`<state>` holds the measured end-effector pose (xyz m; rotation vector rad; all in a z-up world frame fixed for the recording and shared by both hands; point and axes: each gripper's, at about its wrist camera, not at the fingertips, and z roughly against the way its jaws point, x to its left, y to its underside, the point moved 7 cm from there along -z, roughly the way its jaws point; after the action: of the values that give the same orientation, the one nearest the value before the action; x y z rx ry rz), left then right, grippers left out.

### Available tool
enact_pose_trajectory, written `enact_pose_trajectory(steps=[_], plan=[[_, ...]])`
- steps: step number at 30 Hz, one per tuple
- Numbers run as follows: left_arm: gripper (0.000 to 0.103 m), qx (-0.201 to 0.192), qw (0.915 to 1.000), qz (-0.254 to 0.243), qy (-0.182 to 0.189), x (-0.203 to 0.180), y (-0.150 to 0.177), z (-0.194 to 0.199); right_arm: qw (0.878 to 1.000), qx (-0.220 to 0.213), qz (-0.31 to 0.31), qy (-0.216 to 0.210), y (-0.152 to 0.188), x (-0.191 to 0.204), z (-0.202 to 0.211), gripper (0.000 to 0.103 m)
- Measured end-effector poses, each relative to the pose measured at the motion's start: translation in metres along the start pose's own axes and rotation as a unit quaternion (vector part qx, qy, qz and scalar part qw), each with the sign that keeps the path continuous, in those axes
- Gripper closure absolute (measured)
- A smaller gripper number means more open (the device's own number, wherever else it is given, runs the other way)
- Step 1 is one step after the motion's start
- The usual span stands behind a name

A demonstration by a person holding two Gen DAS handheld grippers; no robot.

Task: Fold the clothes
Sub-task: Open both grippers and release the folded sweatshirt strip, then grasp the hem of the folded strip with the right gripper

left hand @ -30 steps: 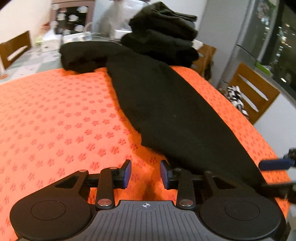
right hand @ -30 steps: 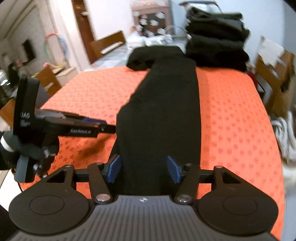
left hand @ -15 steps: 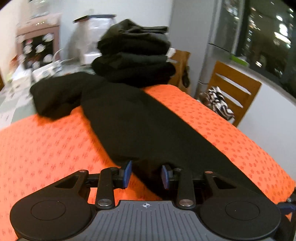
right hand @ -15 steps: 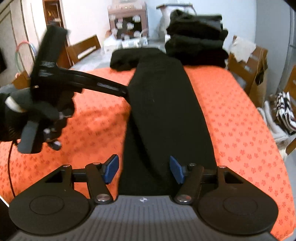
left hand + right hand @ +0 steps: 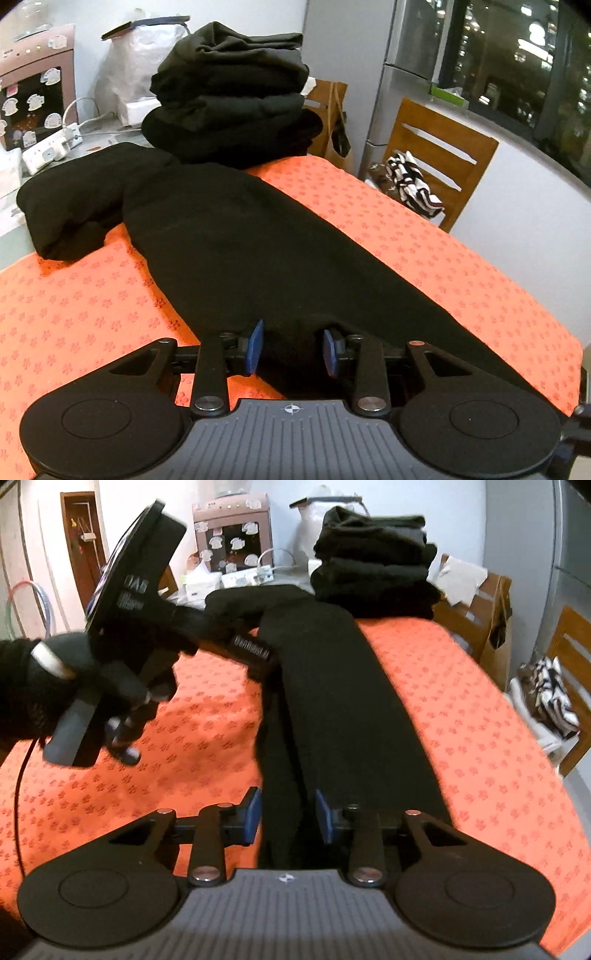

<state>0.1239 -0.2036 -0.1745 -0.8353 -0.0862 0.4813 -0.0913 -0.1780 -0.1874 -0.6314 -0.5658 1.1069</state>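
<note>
The tabletop point(image 5: 424, 258) wears a bright orange cloth with little flower marks, and wooden chairs point(image 5: 439, 158) stand by a dark window. At the far end sits a pile of folded black clothes point(image 5: 232, 96).

A long black garment point(image 5: 258, 240) lies down the middle of the orange cloth. It is already folded into a narrow strip. Its far end is bunched up beside the pile, and its near end reaches the front edge where both tools are.

The left gripper point(image 5: 291, 349) has its blue pads a little way apart with the near left corner of the garment sitting between them. I cannot tell if they are pinching it yet. The right gripper point(image 5: 284, 818) is closing its jaws, and a raised fold of the black cloth stands between its pads. They do not look tight on it yet.

I think the step now is to take hold of the near end so it can be folded over toward the far end. To do it well, both jaws should bite all the layers, not just the top one. Then both ends should lift together and stay level, so the strip stays straight and does not slide on the cloth.
</note>
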Motion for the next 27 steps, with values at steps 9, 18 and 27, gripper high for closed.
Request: enact_pose_trajectory(steps=[9, 18, 27], plan=[[0.084, 0.002, 0.9998, -0.005, 0.018, 0.004, 0.001, 0.005, 0.999, -0.011, -0.017, 0.048, 0.0, -0.016, 0.013, 0.098], [0.081, -0.001, 0.9994, -0.003, 0.035, 0.01, 0.013, 0.025, 0.988, -0.029, 0.1, 0.111, -0.014, -0.006, 0.041, 0.098], [0.056, 0.013, 0.9984, 0.0, 0.054, -0.014, 0.038, 0.023, 0.991, -0.048, 0.009, 0.123, -0.041, -0.041, 0.043, 0.098]])
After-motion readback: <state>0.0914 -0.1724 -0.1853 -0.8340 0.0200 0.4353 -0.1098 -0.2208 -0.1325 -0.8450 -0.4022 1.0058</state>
